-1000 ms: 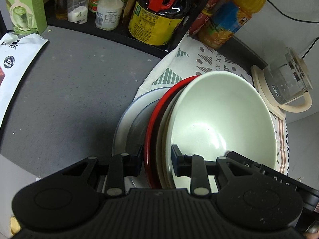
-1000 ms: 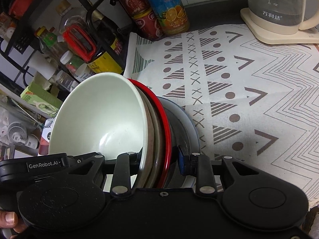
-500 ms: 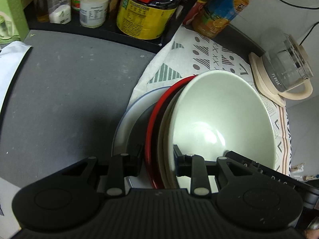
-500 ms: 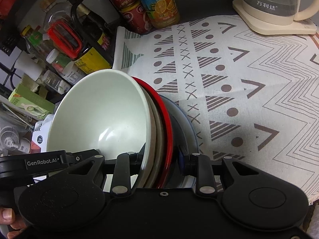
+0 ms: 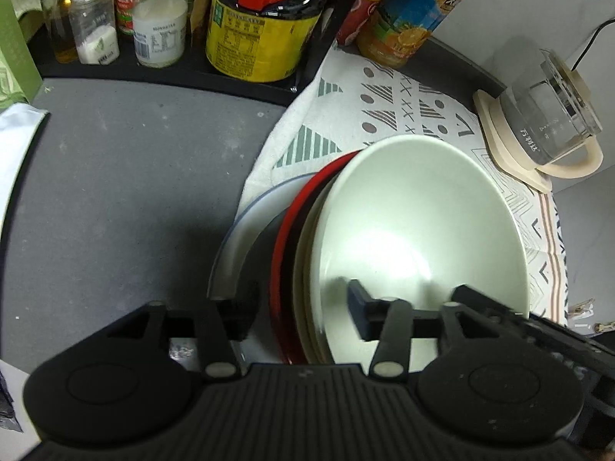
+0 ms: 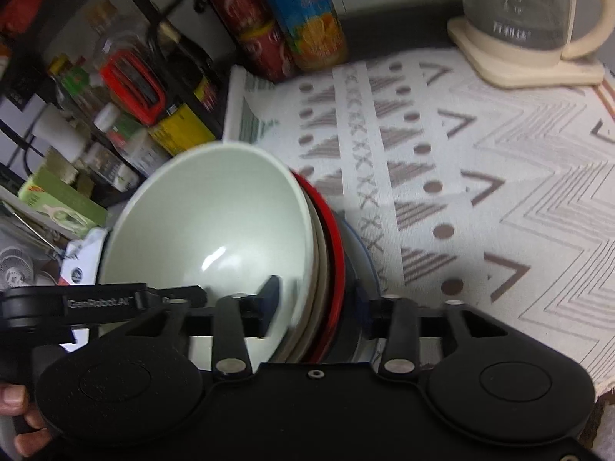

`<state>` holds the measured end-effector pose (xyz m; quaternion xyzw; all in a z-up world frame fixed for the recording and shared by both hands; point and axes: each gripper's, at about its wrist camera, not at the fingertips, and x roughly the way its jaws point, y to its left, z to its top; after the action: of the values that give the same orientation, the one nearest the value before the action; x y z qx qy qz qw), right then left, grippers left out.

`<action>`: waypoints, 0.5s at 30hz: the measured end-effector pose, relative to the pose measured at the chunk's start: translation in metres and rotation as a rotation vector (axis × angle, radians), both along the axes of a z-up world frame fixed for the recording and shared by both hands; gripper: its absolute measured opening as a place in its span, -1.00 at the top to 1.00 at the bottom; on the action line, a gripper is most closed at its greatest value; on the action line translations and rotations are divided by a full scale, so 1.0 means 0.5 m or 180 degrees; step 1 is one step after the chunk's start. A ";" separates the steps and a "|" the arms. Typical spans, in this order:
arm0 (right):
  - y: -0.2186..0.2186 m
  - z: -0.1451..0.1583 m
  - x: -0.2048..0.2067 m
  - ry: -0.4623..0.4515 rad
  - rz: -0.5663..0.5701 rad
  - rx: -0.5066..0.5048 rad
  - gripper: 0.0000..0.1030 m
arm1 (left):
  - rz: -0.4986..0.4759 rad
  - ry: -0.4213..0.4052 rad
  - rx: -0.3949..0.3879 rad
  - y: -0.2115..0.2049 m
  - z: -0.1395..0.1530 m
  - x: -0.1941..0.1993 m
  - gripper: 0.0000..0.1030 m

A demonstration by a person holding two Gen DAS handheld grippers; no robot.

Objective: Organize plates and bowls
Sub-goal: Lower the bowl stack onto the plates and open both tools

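A stack of dishes stands on edge between my two grippers: a pale green bowl (image 5: 419, 226), a beige dish, a red plate (image 5: 282, 253) and a grey-white plate (image 5: 238, 242). My left gripper (image 5: 300, 319) spans the stack, one finger inside the bowl, the other outside the grey plate, with visible gaps. My right gripper (image 6: 315, 299) spans the same stack, the green bowl (image 6: 207, 226) and red plate (image 6: 334, 242) between its fingers, also with gaps. The stack's lower edge is hidden.
A patterned cloth (image 6: 480, 192) covers the right of the dark counter (image 5: 115, 192). A glass kettle (image 6: 530, 11) stands far right. Juice bottle (image 5: 407, 19), cans and a rack of jars and sauce bottles (image 5: 261, 30) line the back. A green box (image 6: 61, 199) sits left.
Both grippers' fingers have spread wider around the stack. The cameras have shifted slightly; the right wrist view is motion-blurred. The stack keeps its tilt.
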<state>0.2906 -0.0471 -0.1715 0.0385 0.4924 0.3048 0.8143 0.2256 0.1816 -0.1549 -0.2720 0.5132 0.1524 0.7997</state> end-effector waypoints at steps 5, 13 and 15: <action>-0.047 0.028 -0.017 -0.0184 -0.0135 0.0096 -0.23 | -0.0026 -0.0105 0.0098 -0.018 0.026 -0.011 -0.54; -0.145 0.059 -0.101 -0.0419 -0.0380 0.0160 -0.57 | 0.0057 -0.0269 0.0273 -0.062 0.070 -0.071 -0.60; -0.174 0.064 -0.127 -0.0451 -0.0457 0.0211 -0.62 | 0.0065 -0.0303 0.0286 -0.078 0.079 -0.095 -0.60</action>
<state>0.2271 -0.1342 -0.1392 0.0789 0.4192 0.2638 0.8651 0.1779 0.1427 -0.1154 -0.2479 0.4644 0.1703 0.8330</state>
